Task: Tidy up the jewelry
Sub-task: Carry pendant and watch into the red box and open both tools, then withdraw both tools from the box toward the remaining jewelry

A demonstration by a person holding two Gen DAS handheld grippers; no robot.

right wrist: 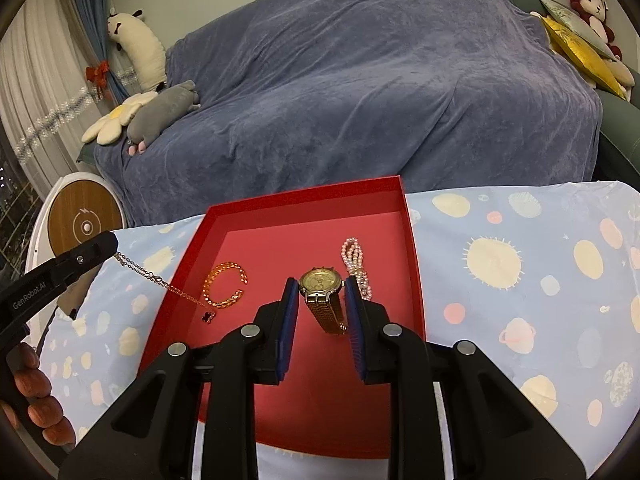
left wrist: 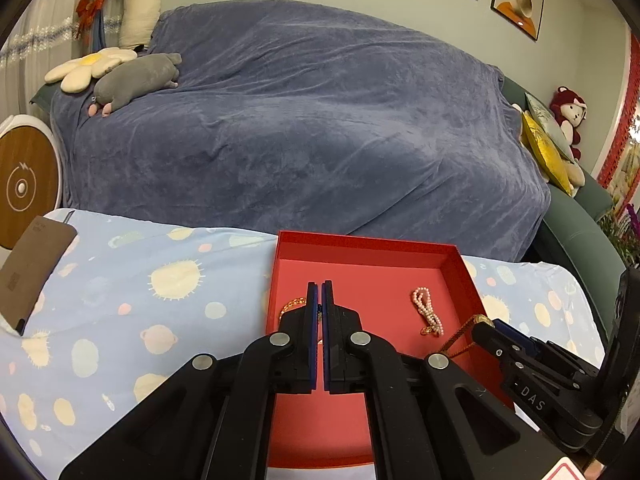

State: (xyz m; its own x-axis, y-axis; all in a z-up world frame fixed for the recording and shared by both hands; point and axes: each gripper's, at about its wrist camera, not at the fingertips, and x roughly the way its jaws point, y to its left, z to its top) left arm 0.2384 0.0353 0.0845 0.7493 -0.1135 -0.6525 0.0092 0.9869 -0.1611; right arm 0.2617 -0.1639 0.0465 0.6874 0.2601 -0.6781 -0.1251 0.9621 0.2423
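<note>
A red box (right wrist: 412, 240) (left wrist: 360, 246) sits on the patterned table cloth. Inside lie an orange bracelet (right wrist: 224, 284) (left wrist: 292, 305), a pink pearl strand (right wrist: 356, 264) (left wrist: 426, 310) and a gold watch (right wrist: 322, 288). My left gripper (left wrist: 320, 290) (right wrist: 108, 246) is shut on a thin chain necklace (right wrist: 160, 282) that hangs over the box's left wall, its dark clover pendant (right wrist: 207, 317) resting inside. My right gripper (right wrist: 322, 288) (left wrist: 484, 326) is open, its fingers either side of the watch, which rests in the box.
A sofa under a blue blanket (right wrist: 360, 92) stands behind the table, with plush toys (right wrist: 164, 114) on the left and cushions (right wrist: 580, 52) on the right. A round white and wood device (right wrist: 84, 220) stands at the left. A brown card (left wrist: 32, 268) lies on the cloth.
</note>
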